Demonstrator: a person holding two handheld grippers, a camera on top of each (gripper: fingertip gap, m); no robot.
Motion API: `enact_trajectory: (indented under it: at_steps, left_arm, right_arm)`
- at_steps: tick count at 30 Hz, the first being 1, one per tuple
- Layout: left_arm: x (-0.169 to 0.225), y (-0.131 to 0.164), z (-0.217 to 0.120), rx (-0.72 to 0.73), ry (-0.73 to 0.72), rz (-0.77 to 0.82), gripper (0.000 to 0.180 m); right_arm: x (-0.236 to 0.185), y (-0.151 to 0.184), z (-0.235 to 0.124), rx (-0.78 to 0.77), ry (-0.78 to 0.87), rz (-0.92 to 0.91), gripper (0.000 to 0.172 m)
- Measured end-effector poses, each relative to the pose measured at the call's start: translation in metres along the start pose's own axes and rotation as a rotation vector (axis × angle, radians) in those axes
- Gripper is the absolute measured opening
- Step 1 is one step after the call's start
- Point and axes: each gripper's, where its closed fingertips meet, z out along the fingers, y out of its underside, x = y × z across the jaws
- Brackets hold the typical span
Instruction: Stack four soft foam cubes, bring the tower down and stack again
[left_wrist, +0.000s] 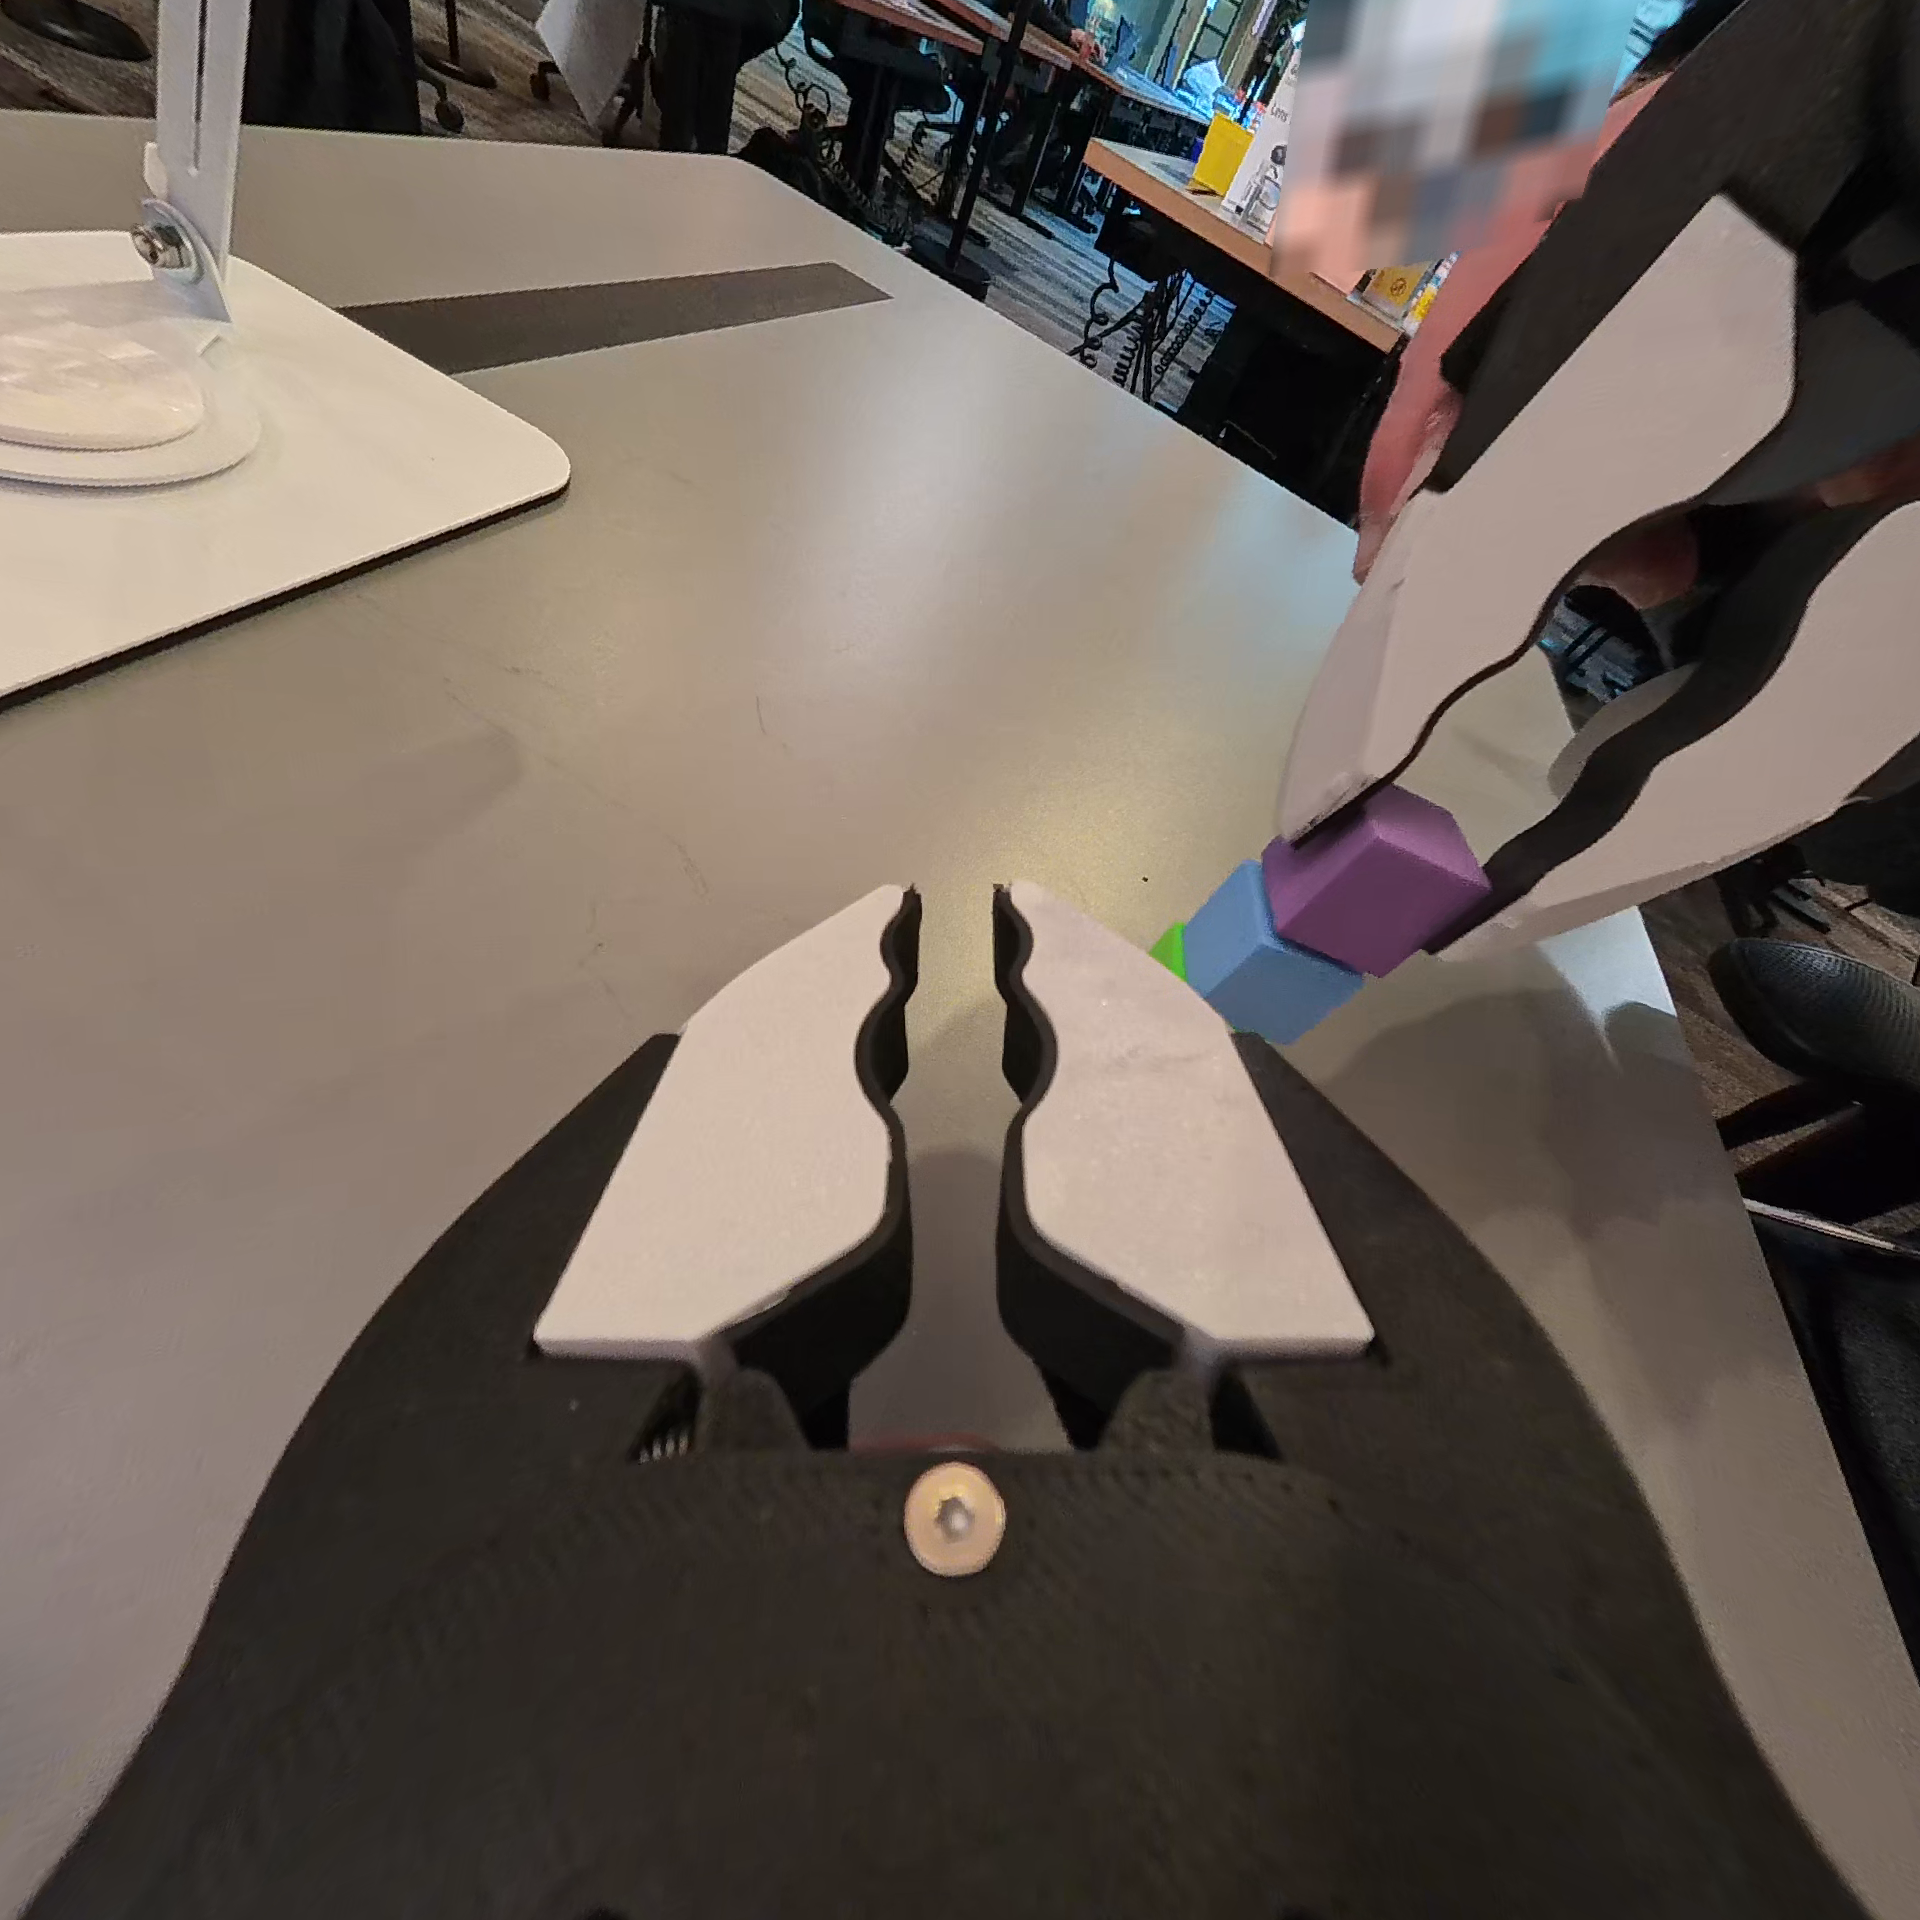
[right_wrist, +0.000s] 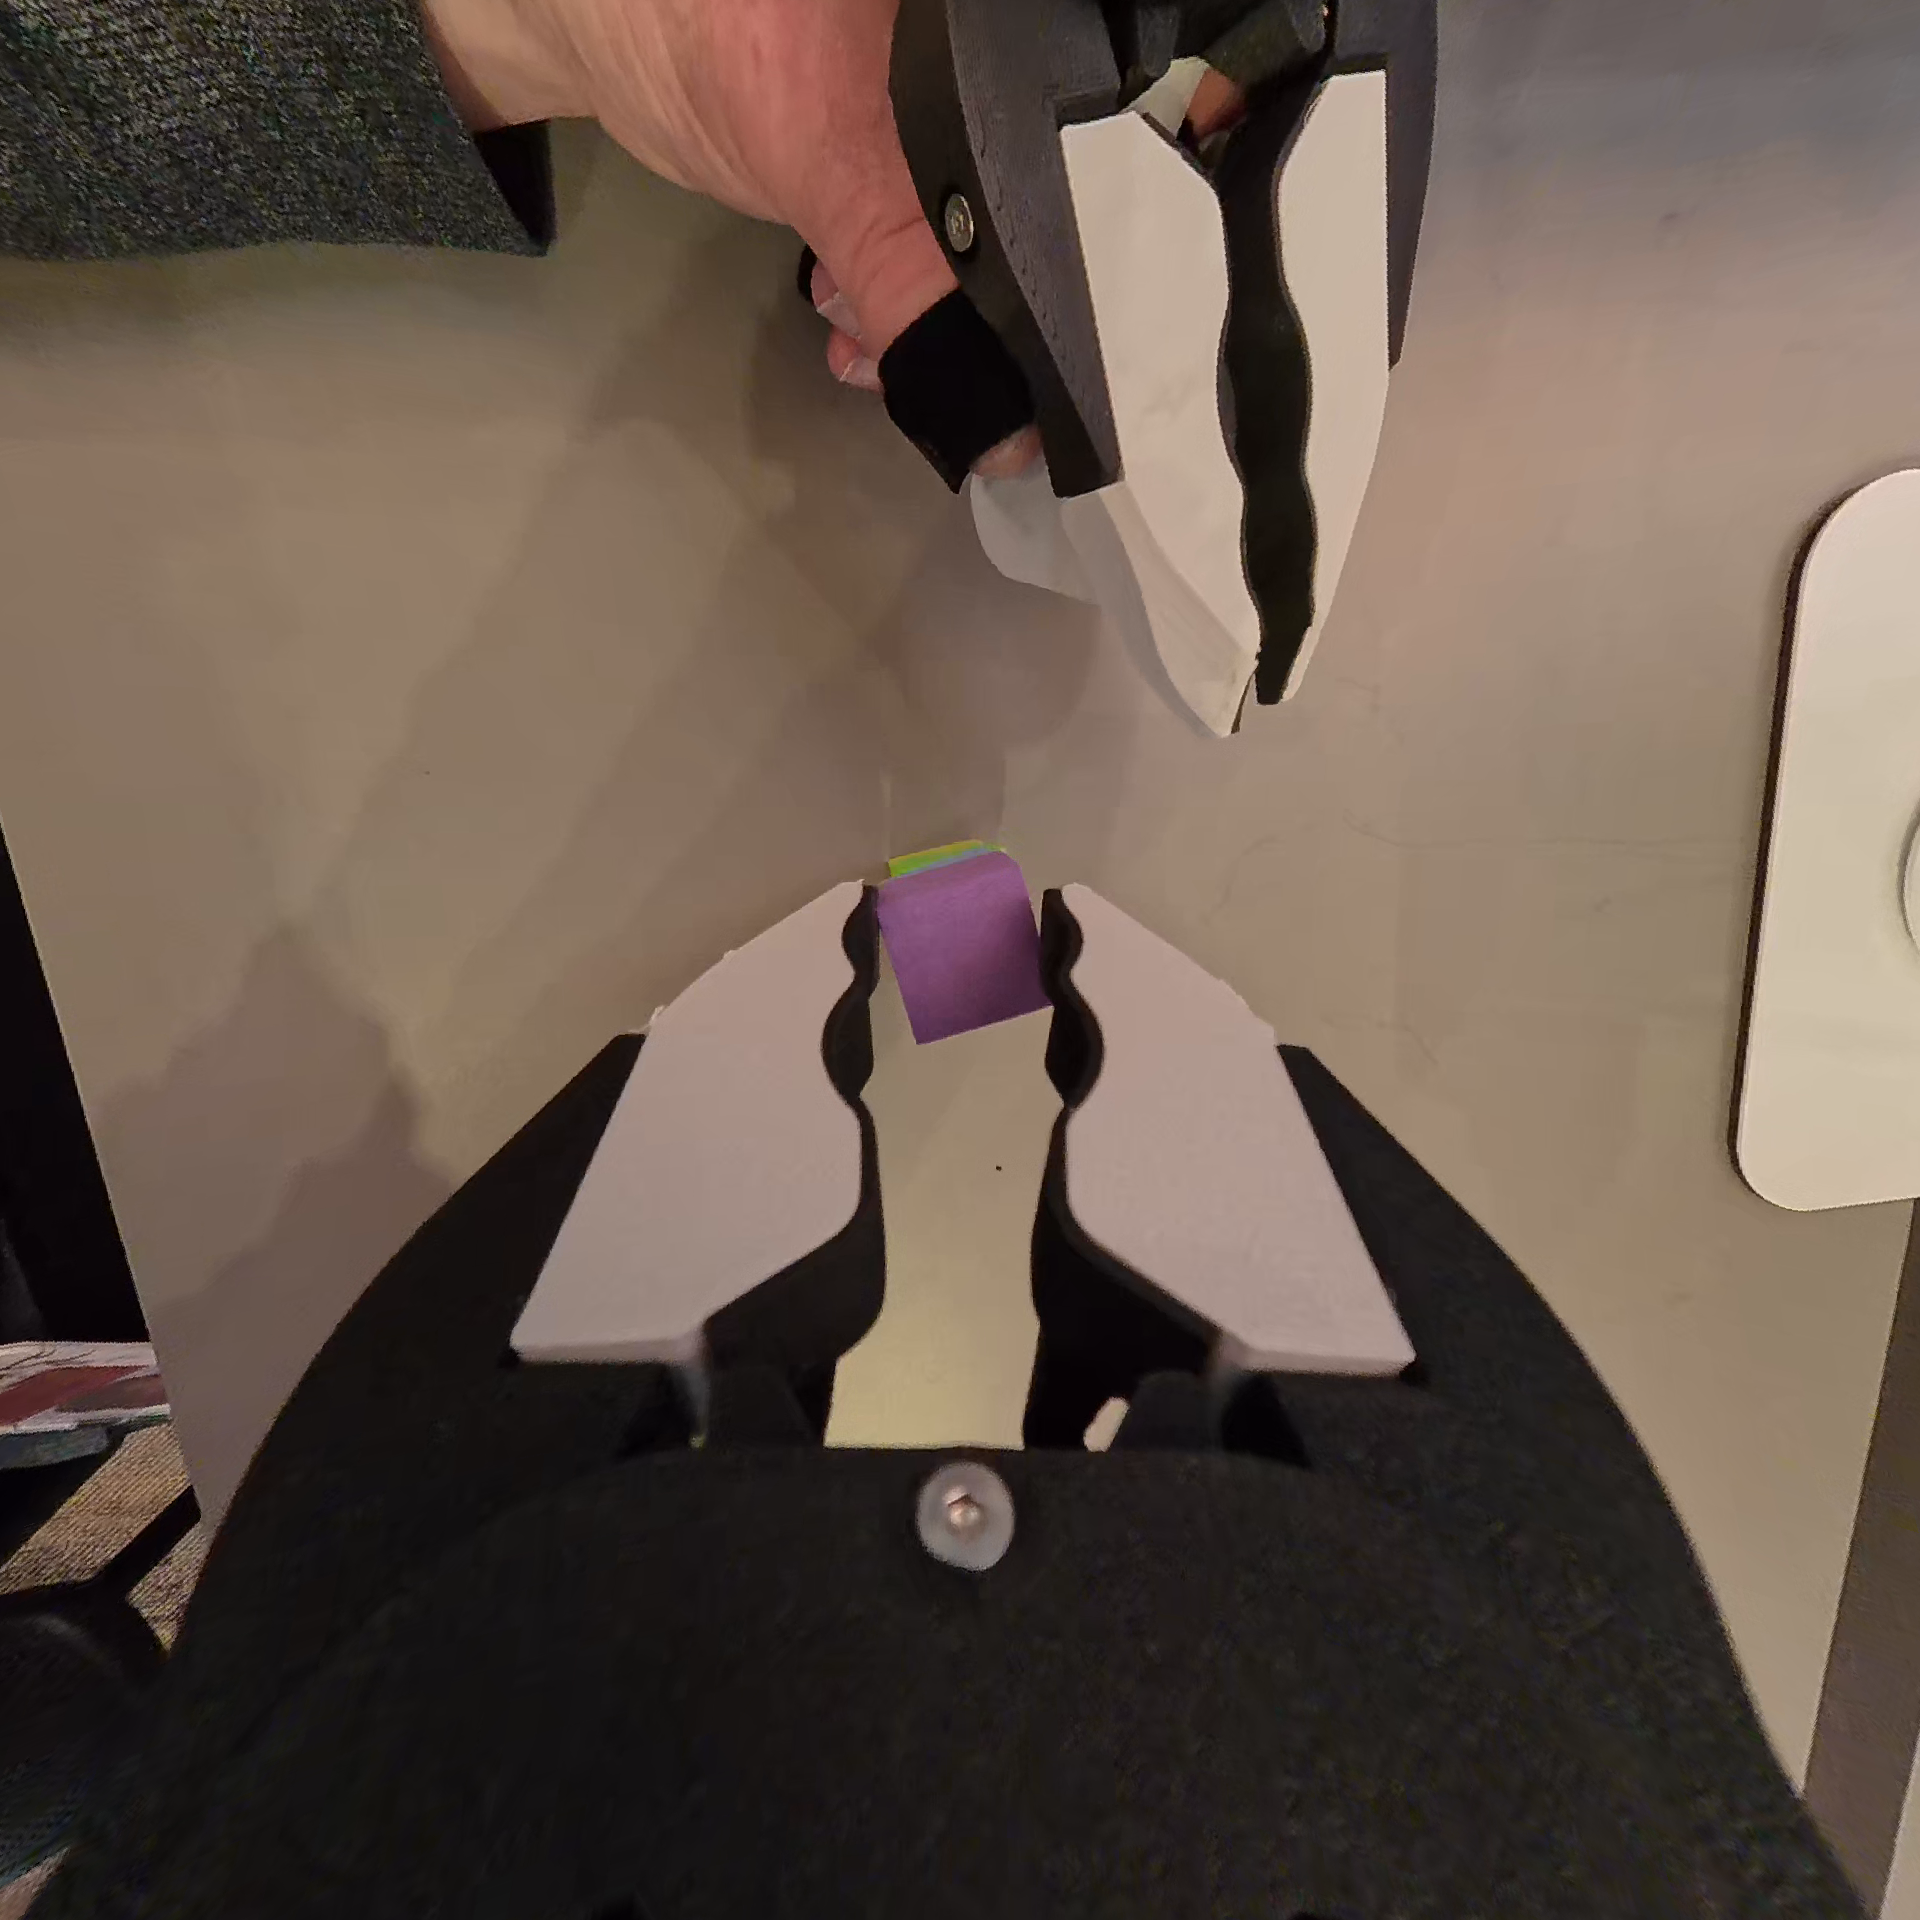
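- White flat stand base (left_wrist: 312, 499): on the grey table (left_wrist: 831, 623), well left of the cube stack.
- Left gripper (left_wrist: 956, 894): just left of the stack, jaws a narrow slit apart, nothing between them.
- Stack: green foam cube (left_wrist: 1169, 948) lowest in view, blue foam cube (left_wrist: 1262, 977) on it, purple foam cube (left_wrist: 1377, 883) on top, skewed.
- Right gripper (right_wrist: 958, 909): over the stack, both pads pressed against the purple cube's sides.
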Motion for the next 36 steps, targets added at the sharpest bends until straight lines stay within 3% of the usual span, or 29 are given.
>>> enact_trajectory:
  at_steps: [36]
  left_arm:
    - [0.0,0.001,0.001,-0.009,0.0,0.001,0.013]
  right_arm:
    - [0.005,-0.004,-0.007,0.042,0.021,0.019,0.038]
